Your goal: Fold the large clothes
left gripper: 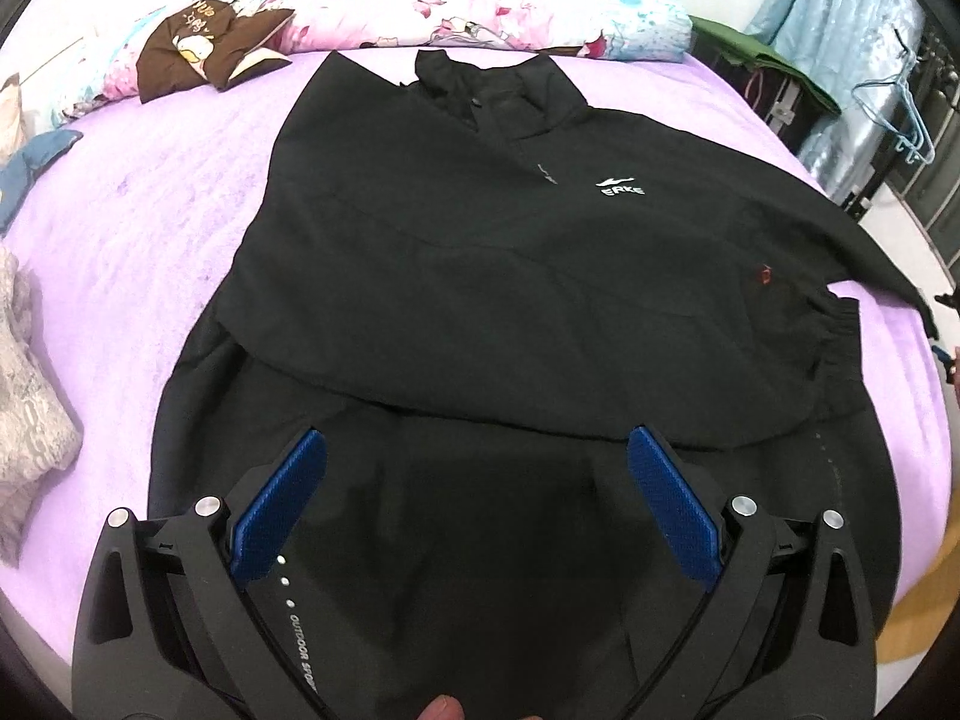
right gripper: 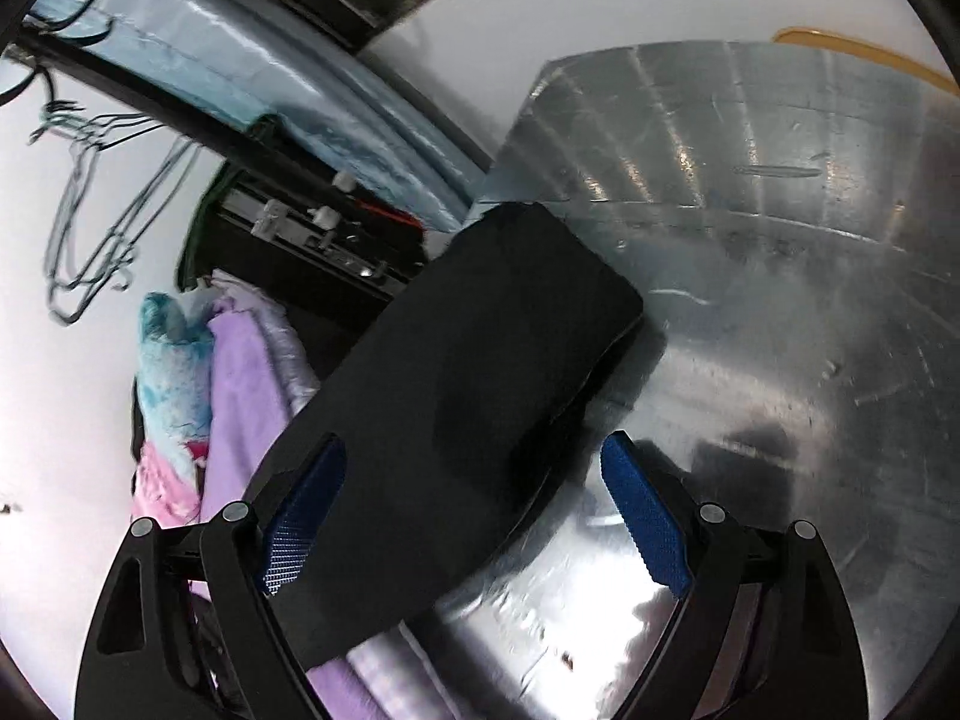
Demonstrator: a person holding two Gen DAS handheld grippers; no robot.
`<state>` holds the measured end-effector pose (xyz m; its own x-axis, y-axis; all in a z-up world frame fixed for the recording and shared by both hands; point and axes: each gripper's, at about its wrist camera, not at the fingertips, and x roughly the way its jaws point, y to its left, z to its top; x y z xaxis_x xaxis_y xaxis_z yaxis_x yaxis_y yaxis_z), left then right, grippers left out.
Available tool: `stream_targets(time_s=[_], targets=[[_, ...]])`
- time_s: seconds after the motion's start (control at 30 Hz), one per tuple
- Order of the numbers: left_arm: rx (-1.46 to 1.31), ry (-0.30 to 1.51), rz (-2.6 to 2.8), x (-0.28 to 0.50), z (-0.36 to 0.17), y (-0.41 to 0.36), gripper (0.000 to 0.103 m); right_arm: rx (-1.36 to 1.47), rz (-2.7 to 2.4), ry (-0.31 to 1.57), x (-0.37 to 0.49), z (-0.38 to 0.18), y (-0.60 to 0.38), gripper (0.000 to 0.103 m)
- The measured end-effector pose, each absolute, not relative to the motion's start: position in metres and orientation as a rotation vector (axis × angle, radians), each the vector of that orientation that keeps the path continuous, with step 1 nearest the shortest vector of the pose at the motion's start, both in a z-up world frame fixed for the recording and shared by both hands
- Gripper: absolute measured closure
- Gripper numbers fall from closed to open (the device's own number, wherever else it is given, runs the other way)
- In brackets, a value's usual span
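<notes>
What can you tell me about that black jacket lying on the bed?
The black jacket looks like thin, smooth sportswear, with a stand-up collar, a front zip, a white ERKE logo on the chest and elastic gathering at the hem. It lies face up on the purple bedsheet, one side already folded over the body. The other sleeve stretches off the bed's edge.

The left gripper (left gripper: 474, 516) tilts steeply downward, its blue-padded fingers (left gripper: 279, 510) spread wide apart. The right gripper (right gripper: 474, 516) angles downward too, fingers (right gripper: 648, 522) likewise wide, nothing clamped between them.
</notes>
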<state>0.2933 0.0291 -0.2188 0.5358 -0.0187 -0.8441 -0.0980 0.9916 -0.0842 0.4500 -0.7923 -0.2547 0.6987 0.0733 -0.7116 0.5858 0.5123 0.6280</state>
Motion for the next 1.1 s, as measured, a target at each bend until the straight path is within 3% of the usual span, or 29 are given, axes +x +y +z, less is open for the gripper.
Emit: stream_targets(time_s=[0.13,0.2,0.27,0.33,0.4,0.47,0.73,1.1], targets=[[-0.121,0.979,0.066,0.294,-0.209,0.030,0.006,0.952,-0.363,0.784,0.463,-0.256,-0.797,0.027],[-0.121,0.960,0.066,0.294,-0.203,0.032,0.006,0.964,-0.364,0.788,0.463,-0.261,-0.797,0.042],[-0.121,0.951,0.057,0.294,-0.199,0.032,0.006,0.970,-0.387,0.778,0.462,-0.262,-0.796,0.048],[-0.128,0.944,0.062,0.295,-0.193,0.036,0.006,0.960,-0.417,0.786,0.462,-0.264,-0.795,0.063],[-0.137,0.939,0.068,0.295,-0.188,0.040,0.006,0.945,-0.441,0.799,0.461,-0.265,-0.795,0.088],[-0.147,0.935,0.070,0.293,-0.182,0.043,0.006,0.936,-0.430,0.767,0.459,-0.258,-0.793,0.093],[-0.229,0.962,0.054,0.284,-0.162,0.056,0.006,0.737,-0.323,0.661,0.447,-0.180,-0.755,0.098],[-0.346,0.870,0.043,0.228,-0.090,0.072,0.006,0.556,-0.080,0.495,0.427,-0.055,-0.660,0.098]])
